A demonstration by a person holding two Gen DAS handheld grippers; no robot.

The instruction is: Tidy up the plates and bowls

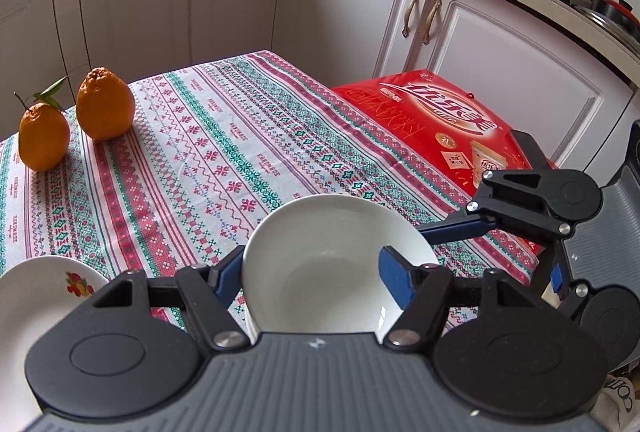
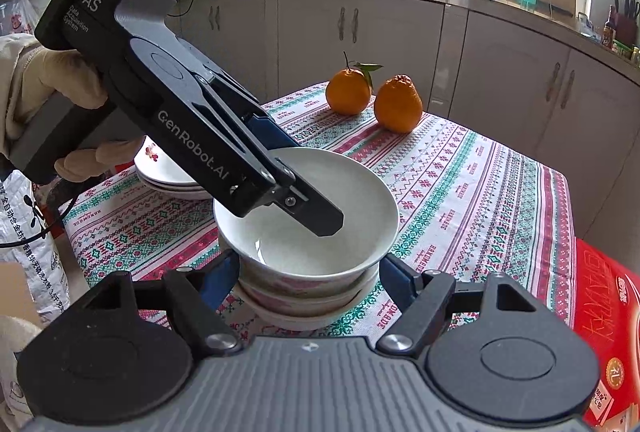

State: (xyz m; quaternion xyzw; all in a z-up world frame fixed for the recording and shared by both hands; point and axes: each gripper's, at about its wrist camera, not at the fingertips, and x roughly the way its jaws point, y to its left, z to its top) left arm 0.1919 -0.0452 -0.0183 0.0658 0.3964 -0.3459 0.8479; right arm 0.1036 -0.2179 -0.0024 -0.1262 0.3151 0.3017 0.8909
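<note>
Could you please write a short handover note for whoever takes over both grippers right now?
Left gripper: closed across the rim of the top bowl, one finger inside.
Right gripper: open, its fingers either side of the bowl stack, gripping nothing.
Done: bowls stacked; plates piled behind them, toward the left.
Left: release the top bowl and check that it sits level.
Two oranges stand at the far end of the table.

1. We count two oranges (image 2: pixel 347 92) (image 2: pixel 398 104), side by side on the tablecloth.
2. We count three stacked bowls: the top bowl (image 2: pixel 320 200), a second bowl (image 2: pixel 308 294) and a bottom bowl (image 2: pixel 296 318).
3. We see one pile of plates (image 2: pixel 168 178); about three, exact number unclear.
4. We see one red box (image 1: pixel 436 120).
5. We count two grippers: left gripper (image 1: pixel 316 280), right gripper (image 2: pixel 310 280).
</note>
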